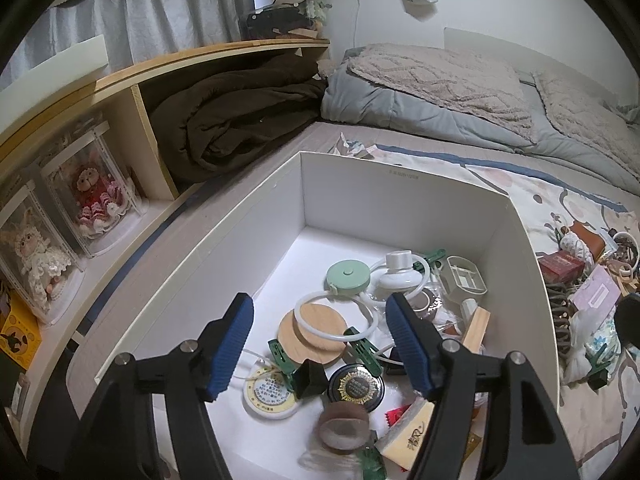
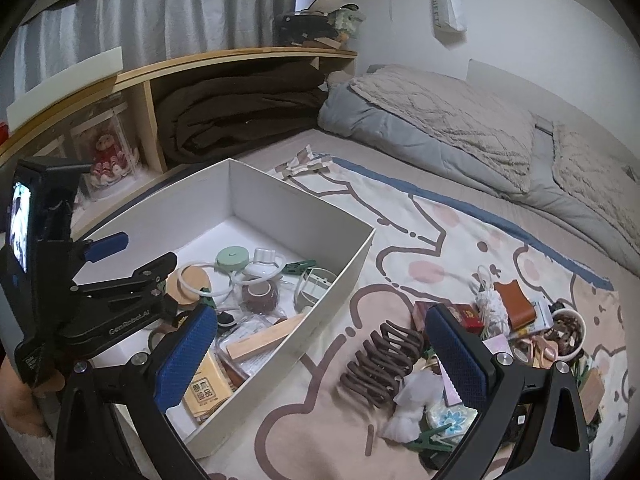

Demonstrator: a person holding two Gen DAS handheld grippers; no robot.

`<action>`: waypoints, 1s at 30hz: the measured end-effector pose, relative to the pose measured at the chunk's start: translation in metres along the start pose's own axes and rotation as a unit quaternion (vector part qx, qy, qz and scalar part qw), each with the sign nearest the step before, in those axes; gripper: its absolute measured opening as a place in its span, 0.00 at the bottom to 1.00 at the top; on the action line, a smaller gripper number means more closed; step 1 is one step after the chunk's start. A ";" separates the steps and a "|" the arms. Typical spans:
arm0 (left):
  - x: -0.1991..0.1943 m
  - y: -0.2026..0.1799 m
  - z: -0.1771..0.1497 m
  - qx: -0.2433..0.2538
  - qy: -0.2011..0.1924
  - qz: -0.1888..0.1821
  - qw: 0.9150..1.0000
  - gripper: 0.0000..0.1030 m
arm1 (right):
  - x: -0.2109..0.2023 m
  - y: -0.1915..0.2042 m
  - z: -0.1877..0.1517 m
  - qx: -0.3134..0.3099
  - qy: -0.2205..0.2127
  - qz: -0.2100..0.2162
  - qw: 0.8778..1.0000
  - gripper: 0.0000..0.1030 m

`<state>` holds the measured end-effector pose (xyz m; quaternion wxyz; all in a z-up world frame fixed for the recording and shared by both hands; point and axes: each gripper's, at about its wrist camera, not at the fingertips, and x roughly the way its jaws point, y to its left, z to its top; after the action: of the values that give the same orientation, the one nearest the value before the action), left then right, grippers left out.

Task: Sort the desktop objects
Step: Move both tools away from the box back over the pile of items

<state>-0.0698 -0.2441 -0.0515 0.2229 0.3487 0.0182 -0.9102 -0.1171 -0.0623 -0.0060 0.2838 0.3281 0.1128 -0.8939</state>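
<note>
My left gripper [image 1: 320, 300] hangs open over the white box [image 1: 400, 176], with nothing between its blue pads. Below it lie wooden coasters [image 1: 314, 330], a green round case [image 1: 348, 278], a black round tin [image 1: 356, 386] and a blurred brown round thing [image 1: 344, 426]. The right wrist view shows the left gripper [image 2: 136, 254] above the box [image 2: 332, 280]. My right gripper [image 2: 320, 312] is open over the patterned sheet. A brown claw hair clip [image 2: 380, 364] lies on the sheet between its fingers, untouched.
A heap of small things sits on the sheet at right: a red box [image 2: 464, 316], a brown leather pouch [image 2: 514, 304], a cup [image 2: 568, 332], a white bag [image 2: 412, 404] and a green clip [image 2: 436, 438]. A wooden shelf [image 1: 160, 76] holds dolls and a brown blanket. Grey bedding [image 2: 440, 120] lies behind.
</note>
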 end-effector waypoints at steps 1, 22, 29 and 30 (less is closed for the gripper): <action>-0.001 0.000 0.000 0.000 -0.001 0.000 1.000 0.67 | 0.000 -0.001 -0.001 0.003 -0.001 0.000 1.000 1.00; -0.016 -0.002 0.005 -0.012 -0.024 -0.002 1.000 0.69 | -0.006 -0.021 -0.006 0.047 -0.043 -0.010 0.998 1.00; -0.025 -0.005 0.006 -0.019 -0.040 -0.010 0.999 0.86 | -0.009 -0.030 -0.010 0.056 -0.058 -0.019 0.997 1.00; -0.026 -0.006 0.006 -0.022 -0.043 -0.012 0.999 0.90 | -0.010 -0.031 -0.011 0.055 -0.059 -0.022 0.996 1.00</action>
<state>-0.0595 -0.2297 -0.0308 0.2197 0.3044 0.0328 -0.9263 -0.1235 -0.0285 -0.0077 0.2519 0.2875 0.0532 -0.9225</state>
